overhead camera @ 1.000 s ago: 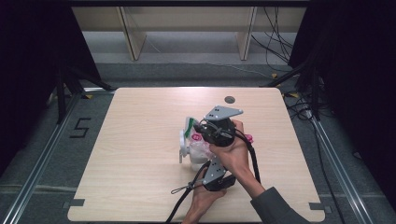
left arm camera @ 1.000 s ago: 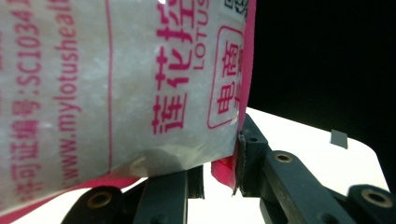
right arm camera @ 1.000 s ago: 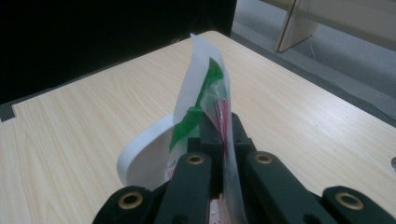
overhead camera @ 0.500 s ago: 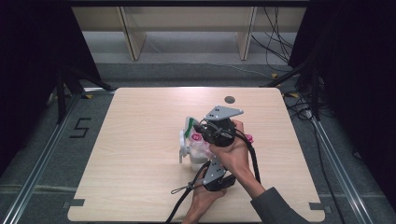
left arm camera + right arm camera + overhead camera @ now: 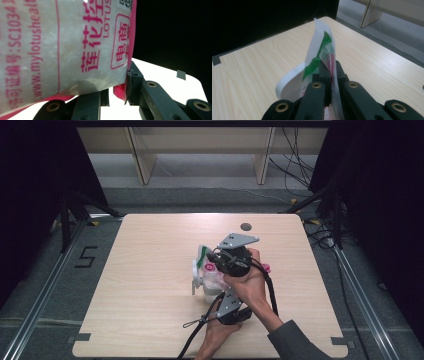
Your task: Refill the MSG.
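- Right gripper (image 5: 329,67): jaws pinched tight on the top edge of a clear plastic bag (image 5: 322,50) with a green strip and red print; film sits pressed between the pads in the right gripper view.
- Left gripper (image 5: 117,93): jaws part closed, clamping the lower corner of a white pouch (image 5: 62,45) with pink print and pink border; right pad is against the pink edge, left pad under the pouch bottom.
- Cannot tell from the left gripper view whether that pouch is the same bag or sits inside it.
- High view: right gripper (image 5: 220,261) above, left gripper (image 5: 220,301) below, the bag (image 5: 202,270) held upright between them, its base down near the table (image 5: 150,320).
- Bag sits about mid-table, slightly toward the near edge and right of centre.
- White curved piece (image 5: 287,87) stands just beside the bag on its left side, on the tabletop.
- Small dark round hole (image 5: 245,226) near the far edge, well apart from the bag.
- Cables trail off the near edge.
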Demonstrator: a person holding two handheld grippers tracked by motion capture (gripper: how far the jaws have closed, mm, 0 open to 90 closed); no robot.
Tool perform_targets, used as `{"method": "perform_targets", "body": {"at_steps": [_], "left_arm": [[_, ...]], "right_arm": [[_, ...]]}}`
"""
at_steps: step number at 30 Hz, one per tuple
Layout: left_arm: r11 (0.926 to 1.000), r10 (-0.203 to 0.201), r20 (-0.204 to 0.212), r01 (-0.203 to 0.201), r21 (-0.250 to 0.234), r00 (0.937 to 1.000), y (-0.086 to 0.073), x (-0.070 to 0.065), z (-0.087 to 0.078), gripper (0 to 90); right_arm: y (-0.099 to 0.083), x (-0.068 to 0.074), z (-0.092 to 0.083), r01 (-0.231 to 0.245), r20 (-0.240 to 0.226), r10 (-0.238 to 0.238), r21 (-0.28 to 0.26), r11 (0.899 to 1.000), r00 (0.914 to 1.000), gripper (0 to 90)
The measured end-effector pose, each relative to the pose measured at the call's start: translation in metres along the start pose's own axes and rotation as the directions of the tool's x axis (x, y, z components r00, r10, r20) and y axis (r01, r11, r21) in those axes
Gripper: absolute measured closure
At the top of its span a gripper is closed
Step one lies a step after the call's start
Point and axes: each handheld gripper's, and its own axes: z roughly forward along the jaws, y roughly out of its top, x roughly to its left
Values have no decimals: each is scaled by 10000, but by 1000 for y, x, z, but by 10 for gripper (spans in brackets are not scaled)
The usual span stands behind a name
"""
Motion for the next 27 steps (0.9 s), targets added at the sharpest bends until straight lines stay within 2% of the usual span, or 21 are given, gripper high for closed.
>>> {"method": "perform_targets", "body": {"at_steps": [4, 6, 7, 8, 10, 11, 15, 16, 18, 19, 20, 23, 24, 25, 27], "left_arm": [[10000, -11, 19, 11, 27, 10000, 0, 0, 0, 761], [10000, 23, -32, -23, 31, 10000, 0, 0, 0, 761], [10000, 29, -27, -29, 49, 10000, 0, 0, 0, 761], [10000, 0, 27, 0, 49, 10000, 0, -1, 0, 760], [10000, 0, 14, 0, 22, 10000, 0, -1, 1, 760], [10000, 1, 11, -1, 14, 10000, 0, -1, 1, 761], [10000, -12, 8, 12, 9, 10000, 0, -1, 1, 760], [10000, -5, -4, 5, 3, 10000, 0, -1, 1, 761], [10000, -21, 8, 21, 18, 10000, 0, -1, 0, 760], [10000, -19, 22, 19, 42, 10000, -1, -1, 1, 760], [10000, -22, -37, 22, 23, 10000, 0, -1, 1, 760], [10000, -16, -39, 16, 36, 10000, 0, -1, 0, 761], [9999, -31, -83, 31, 97, 10000, 0, -1, 0, 761], [10000, -34, -44, 34, -2, 10000, -1, -1, 1, 760], [10000, 28, -30, -28, 4, 10000, 0, 0, 0, 761]], "right_arm": [[-1, 2, 2, 29, 102, -29, 19, 10000, 9999, 900], [0, 0, 0, 11, 1, -11, -2, 10000, 10000, 900], [0, -1, 1, 170, 45, -170, -155, 9997, 9998, 900], [0, 0, 0, -16, -15, 16, 20, 10000, 10000, 900], [-1, 2, 2, -4, 117, 4, -57, 10000, 9999, 900], [0, 1, 1, 79, 20, -79, 67, 9999, 10000, 900], [-1, 1, 3, 208, 76, -208, -39, 9998, 9998, 900], [-1, 1, 2, 37, 43, -37, -16, 10000, 10000, 900], [-1, 1, 1, 59, 15, -59, 44, 10000, 10000, 900], [-1, 0, 3, 256, 51, -256, 0, 9997, 9997, 900], [-1, 1, 3, 220, -43, -219, 138, 9997, 9998, 900], [-1, 0, 2, 22, 43, -22, -75, 10000, 10000, 900], [-1, 1, 2, 2, 41, -2, 3, 10000, 10000, 900], [-1, 1, 2, 103, 29, -103, 100, 9999, 9999, 900], [0, 0, 2, 210, -75, -210, -41, 9998, 9998, 900]]}}
